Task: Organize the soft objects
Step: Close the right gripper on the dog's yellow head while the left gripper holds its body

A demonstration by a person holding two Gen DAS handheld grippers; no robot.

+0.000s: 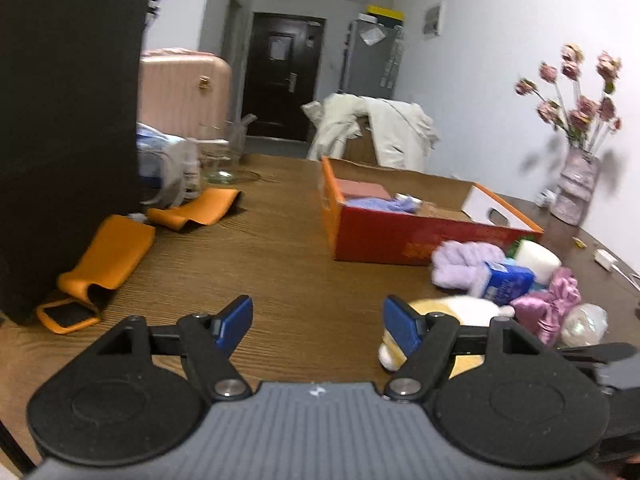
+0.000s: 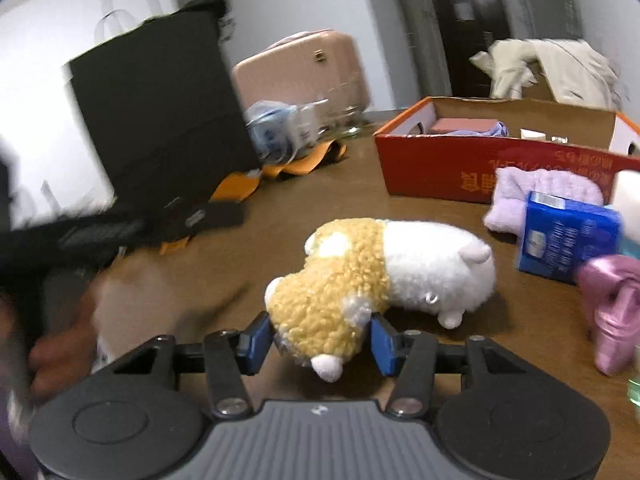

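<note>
A wooden table (image 1: 288, 240) is being occupied by a red cardboard box (image 1: 400, 236) at centre right of the left wrist view. A yellow-and-white plush toy (image 2: 380, 272) is being pinched at its yellow end by the right gripper (image 2: 320, 340), lower centre of the right wrist view. The left gripper (image 1: 318, 322) is being held open over bare wood, nothing between its pads.
</note>
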